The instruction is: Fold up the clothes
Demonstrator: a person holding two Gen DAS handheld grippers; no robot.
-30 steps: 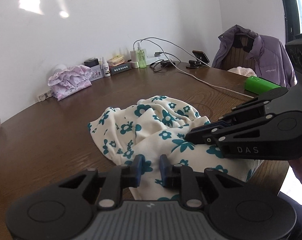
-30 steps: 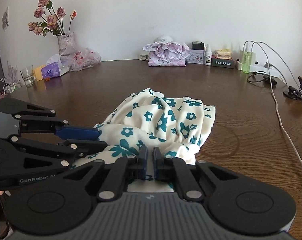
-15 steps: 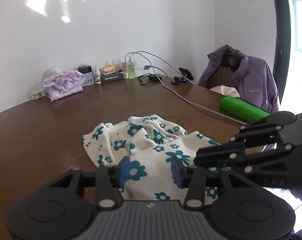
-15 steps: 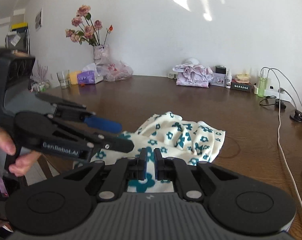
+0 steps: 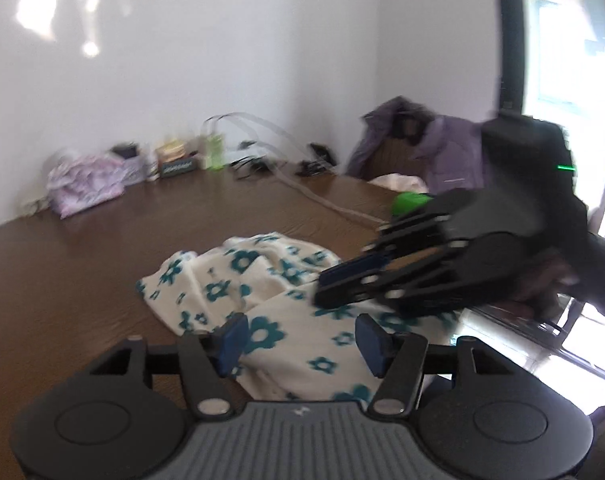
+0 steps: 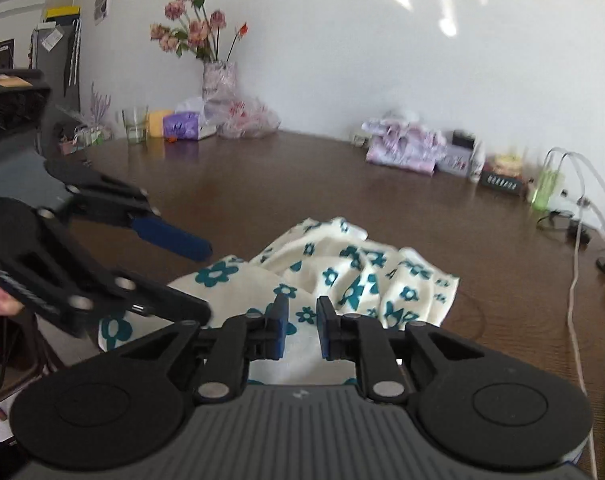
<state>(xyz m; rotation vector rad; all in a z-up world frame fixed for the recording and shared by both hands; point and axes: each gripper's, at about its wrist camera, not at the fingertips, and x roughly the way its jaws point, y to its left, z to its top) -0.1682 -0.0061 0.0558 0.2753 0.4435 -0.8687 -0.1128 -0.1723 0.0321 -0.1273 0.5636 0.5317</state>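
A cream cloth with teal flowers (image 5: pixel 270 304) lies crumpled on the brown table near its front edge, and part of it hangs over that edge. My left gripper (image 5: pixel 302 342) hovers above its near part, jaws wide and still opening, pads clear of the fabric. In the right wrist view the cloth (image 6: pixel 342 276) shows through the narrow gap of my right gripper (image 6: pixel 302 328), whose jaws are opening and grip nothing. The right gripper (image 5: pixel 342 280) reaches in from the right over the cloth. The left gripper (image 6: pixel 202 280) comes in from the left, a hand behind it.
A pink bundle (image 6: pixel 402 148), small bottles and a power strip line the wall. A white cable (image 6: pixel 574 280) runs down the right side beside a green box (image 5: pixel 410 202). A purple jacket (image 5: pixel 442 148) hangs on a chair. A flower vase (image 6: pixel 218 80), a glass and tissues stand far left.
Both grippers have lifted and drawn back from the cloth. The left jaws went from nearly closed to wide apart, and the right jaws parted slightly. The cloth stays crumpled on the table.
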